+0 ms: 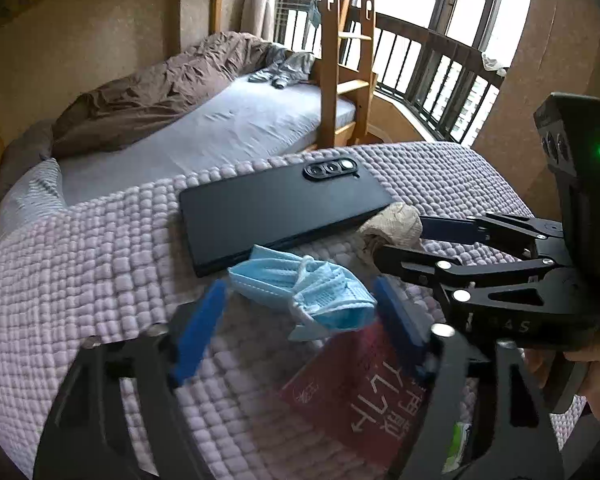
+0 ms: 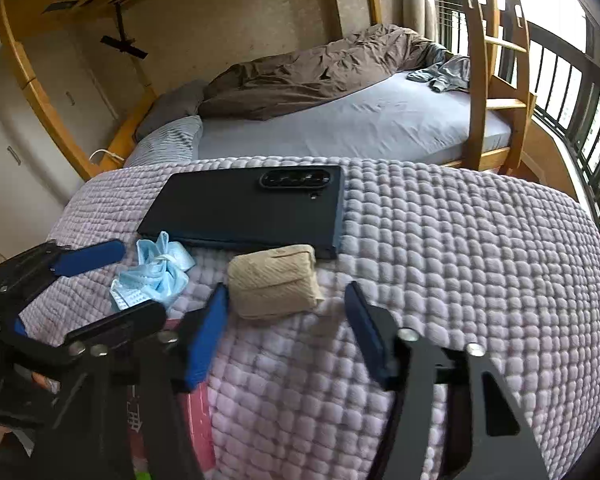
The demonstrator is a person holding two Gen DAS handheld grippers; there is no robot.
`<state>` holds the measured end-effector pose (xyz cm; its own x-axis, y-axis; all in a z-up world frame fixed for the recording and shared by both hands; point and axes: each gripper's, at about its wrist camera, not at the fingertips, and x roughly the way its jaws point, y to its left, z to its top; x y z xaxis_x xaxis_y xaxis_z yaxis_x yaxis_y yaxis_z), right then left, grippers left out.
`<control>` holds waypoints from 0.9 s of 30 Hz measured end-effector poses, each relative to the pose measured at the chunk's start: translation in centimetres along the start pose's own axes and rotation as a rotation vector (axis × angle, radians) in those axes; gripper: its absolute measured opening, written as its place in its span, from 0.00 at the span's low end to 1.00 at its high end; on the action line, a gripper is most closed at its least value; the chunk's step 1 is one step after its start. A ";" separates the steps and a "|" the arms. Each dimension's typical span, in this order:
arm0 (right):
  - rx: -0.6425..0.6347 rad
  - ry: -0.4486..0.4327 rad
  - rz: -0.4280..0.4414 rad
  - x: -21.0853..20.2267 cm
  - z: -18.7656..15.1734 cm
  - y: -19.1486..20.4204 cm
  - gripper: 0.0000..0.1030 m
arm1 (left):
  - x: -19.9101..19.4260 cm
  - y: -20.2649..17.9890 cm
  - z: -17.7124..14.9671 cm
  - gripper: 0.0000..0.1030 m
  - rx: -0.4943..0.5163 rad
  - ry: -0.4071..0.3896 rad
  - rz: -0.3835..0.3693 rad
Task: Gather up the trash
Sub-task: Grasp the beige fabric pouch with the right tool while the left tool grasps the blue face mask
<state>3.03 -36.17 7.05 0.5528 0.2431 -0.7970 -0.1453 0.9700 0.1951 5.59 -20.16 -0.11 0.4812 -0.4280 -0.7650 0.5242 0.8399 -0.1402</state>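
A crumpled blue face mask (image 1: pixel 304 292) (image 2: pixel 152 276) lies on a pink quilted blanket (image 1: pixel 100 280) (image 2: pixel 460 260). My left gripper (image 1: pixel 300 320) (image 2: pixel 108 284) is open, its blue fingers (image 1: pixel 202 332) on either side of the mask; the right-hand finger is at the mask's edge. A beige wad of tissue (image 2: pixel 274 286) (image 1: pixel 396 220) sits to the right of the mask. My right gripper (image 2: pixel 286 330) (image 1: pixel 424 244) is open around the wad. Its left finger nearly touches the wad, and a gap shows at the right finger.
A black phone (image 1: pixel 280 208) (image 2: pixel 244 208) lies face down just behind the mask and wad. A red booklet (image 1: pixel 356 392) lies under the left gripper. Beyond are a bed with a brown duvet (image 2: pixel 300 76), a wooden ladder (image 1: pixel 348 60) and a railed window (image 1: pixel 440 72).
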 end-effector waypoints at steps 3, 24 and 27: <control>-0.015 -0.005 0.002 -0.1 -0.1 0.4 0.43 | 0.1 -0.1 -0.2 0.58 -0.010 0.006 -0.022; -0.020 -0.014 0.001 -0.3 0.3 0.6 0.62 | -1.6 1.6 -0.9 0.71 -0.108 0.036 -0.081; -0.049 -0.002 -0.021 0.2 0.3 1.1 0.56 | -1.4 1.8 -1.0 0.71 -0.113 0.042 -0.074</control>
<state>3.23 -35.03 7.25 0.5578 0.2226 -0.7996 -0.1736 0.9733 0.1499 5.21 -17.69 0.08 0.4130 -0.4774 -0.7756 0.4734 0.8401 -0.2650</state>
